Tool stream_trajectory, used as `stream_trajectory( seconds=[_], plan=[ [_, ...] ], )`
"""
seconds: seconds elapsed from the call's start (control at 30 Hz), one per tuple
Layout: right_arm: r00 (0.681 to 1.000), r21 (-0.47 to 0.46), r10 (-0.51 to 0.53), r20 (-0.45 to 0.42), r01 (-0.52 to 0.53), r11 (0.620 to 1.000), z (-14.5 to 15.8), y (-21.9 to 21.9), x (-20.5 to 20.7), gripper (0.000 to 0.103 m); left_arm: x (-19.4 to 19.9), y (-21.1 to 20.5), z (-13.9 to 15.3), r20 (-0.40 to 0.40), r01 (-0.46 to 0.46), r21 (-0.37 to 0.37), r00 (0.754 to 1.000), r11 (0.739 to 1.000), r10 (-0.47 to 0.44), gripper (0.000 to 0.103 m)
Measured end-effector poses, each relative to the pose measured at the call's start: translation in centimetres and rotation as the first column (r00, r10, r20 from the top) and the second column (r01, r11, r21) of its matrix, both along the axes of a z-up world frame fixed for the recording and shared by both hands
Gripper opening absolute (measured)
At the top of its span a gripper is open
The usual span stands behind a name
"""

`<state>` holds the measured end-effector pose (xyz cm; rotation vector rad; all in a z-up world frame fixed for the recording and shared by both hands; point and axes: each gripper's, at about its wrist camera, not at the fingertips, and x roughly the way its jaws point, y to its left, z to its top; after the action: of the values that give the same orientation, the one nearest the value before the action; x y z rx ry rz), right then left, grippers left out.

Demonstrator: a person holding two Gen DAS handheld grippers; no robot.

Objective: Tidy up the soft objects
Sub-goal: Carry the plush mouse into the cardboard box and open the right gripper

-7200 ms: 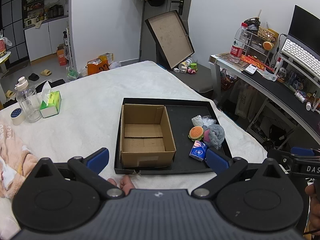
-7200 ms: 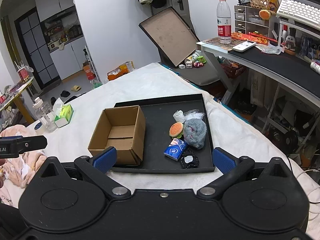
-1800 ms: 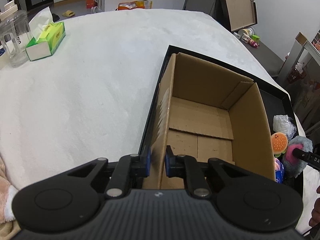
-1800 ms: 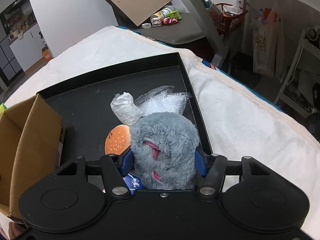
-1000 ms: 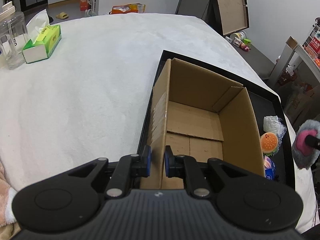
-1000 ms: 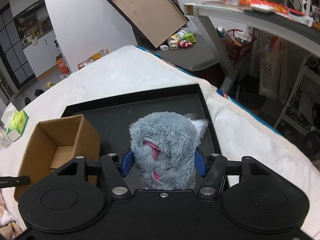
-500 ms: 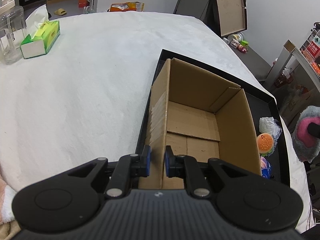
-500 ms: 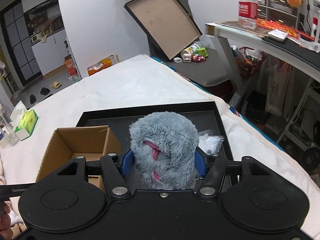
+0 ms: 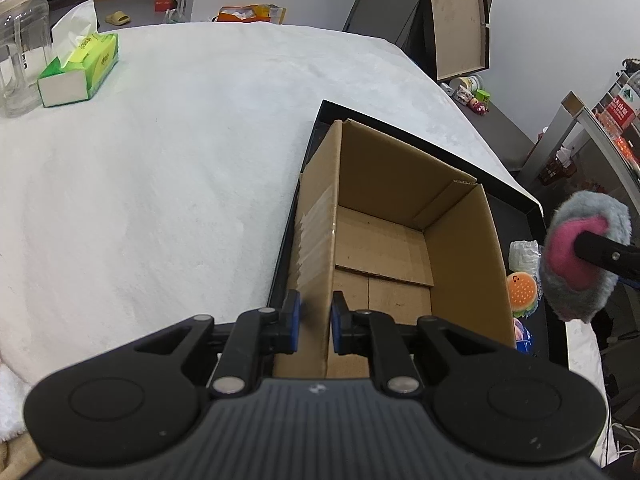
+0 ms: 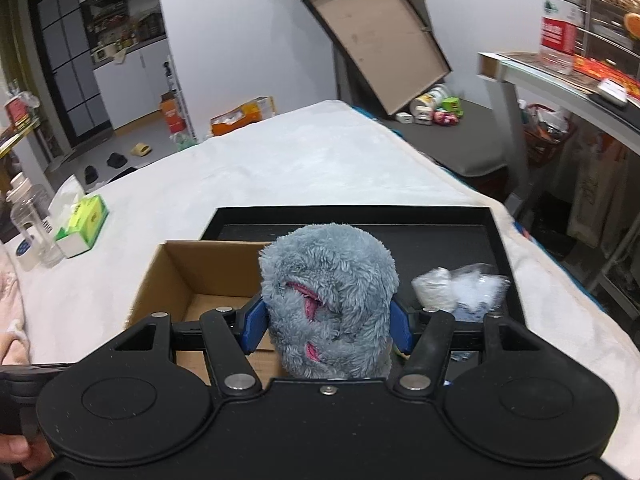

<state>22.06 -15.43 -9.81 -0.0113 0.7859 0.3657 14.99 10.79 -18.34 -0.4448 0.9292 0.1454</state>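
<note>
White plush bedding carries the black tray (image 9: 532, 204), so keep your left hand-held gripper (image 9: 313, 322) clamped on the cardboard box (image 9: 384, 236) wall while your right hand-held gripper (image 10: 326, 322), grasping the grey plush toy (image 10: 328, 300) at mid-frame, centres over the opening before releasing.

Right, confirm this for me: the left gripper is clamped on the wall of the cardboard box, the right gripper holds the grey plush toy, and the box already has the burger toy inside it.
One part is wrong. The cardboard box holds nothing; the left wrist view shows its bare floor, and the burger toy lies outside it on the black tray. The rest stands: the left gripper is clamped on the box wall, and the right gripper holds the grey plush toy.
</note>
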Motion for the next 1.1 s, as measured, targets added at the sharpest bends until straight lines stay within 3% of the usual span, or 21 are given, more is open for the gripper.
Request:
stream_trajectory(
  seconds=[0.5,0.93,1.1],
  plan=[
    [0.993,-0.017,0.118,-0.013,-0.118,0.993,-1.2,5.8,-0.9,0.059,-0.4,1.2,-0.7,0.030,-0.020,-0.050,0.999,0.999,0.022,0.014],
    [0.985,0.053,0.167,-0.032,-0.165,0.985,-1.6,8.4,0.4,0.059,-0.3,1.6,-0.6,0.019,-0.042,-0.071,0.999,0.997,0.043,0.014],
    [0.979,0.099,0.200,-0.035,-0.196,0.976,-1.9,9.3,1.0,0.067,-0.2,1.5,-0.6,0.010,-0.052,-0.069,0.999,0.996,0.053,0.014]
  ],
)
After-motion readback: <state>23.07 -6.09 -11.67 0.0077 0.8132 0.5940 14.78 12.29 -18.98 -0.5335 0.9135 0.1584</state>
